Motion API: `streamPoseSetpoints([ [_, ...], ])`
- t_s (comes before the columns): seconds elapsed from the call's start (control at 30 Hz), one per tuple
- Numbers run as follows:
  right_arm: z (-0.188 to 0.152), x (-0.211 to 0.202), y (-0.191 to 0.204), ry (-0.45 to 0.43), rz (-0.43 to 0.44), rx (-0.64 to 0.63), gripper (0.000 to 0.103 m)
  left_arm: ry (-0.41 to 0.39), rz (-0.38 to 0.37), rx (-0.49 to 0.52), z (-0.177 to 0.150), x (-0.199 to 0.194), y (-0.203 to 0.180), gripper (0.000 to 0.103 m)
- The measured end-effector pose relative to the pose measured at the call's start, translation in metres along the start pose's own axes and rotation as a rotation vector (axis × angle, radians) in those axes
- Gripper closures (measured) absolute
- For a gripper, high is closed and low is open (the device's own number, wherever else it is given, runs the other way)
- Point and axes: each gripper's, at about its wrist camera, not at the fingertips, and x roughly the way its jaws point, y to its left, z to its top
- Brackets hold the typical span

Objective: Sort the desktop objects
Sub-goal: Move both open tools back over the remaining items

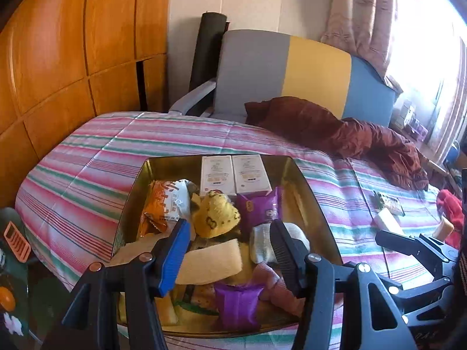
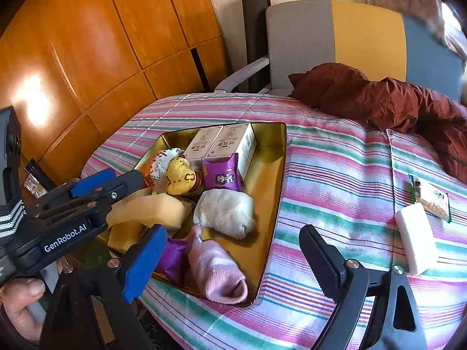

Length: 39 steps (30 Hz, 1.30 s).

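Left hand-held gripper (image 1: 230, 242): jaws part-spread, nothing pinched; hung above the near end of the gold-coloured metal tray (image 1: 309, 192) on the striped cloth-covered bench (image 1: 87, 160). Just beyond its fingertips a yellow knitted sock (image 1: 216, 215) is seen; a pale yellow sponge (image 1: 210, 259) lies beneath them.

Right hand-held gripper (image 2: 233, 259): jaws spread wide, empty. A rolled pink striped sock (image 2: 216, 271) lies between its fingers inside the tray's near corner, untouched. A white rectangular sponge block (image 2: 417, 239) rests on the bench right of the black finger; a green snack packet (image 2: 432, 198) lies just beyond it.
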Motion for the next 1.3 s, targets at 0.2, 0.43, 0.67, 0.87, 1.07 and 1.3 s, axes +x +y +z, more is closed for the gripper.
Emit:
streamPoseSetpoints([
  [0.2,-0.008,-0.009,-0.001,-0.014,-0.019,-0.008,0.011,0.007,0.0,0.029,-0.002,-0.002,-0.011,0.045],
  [0.43,-0.017,-0.02,-0.015,-0.023,-0.041,0.017,0.01,0.019,-0.015,0.062,-0.003,-0.001,-0.024,0.045],
  [0.67,-0.029,-0.036,-0.049,-0.024,-0.095,0.094,0.009,0.021,-0.058,0.118,0.001,0.0,-0.05,0.045],
  [0.87,-0.009,-0.05,-0.085,-0.034,-0.206,0.18,0.008,0.021,-0.152,0.161,0.007,0.009,-0.084,0.045],
  [1.07,-0.025,-0.07,-0.113,-0.035,-0.294,0.21,0.008,0.056,-0.22,0.212,0.0,0.015,-0.113,0.045],
  [1.3,-0.059,-0.099,-0.18,0.003,-0.393,0.388,0.008,0.086,-0.276,0.276,-0.006,0.019,-0.144,0.045],
])
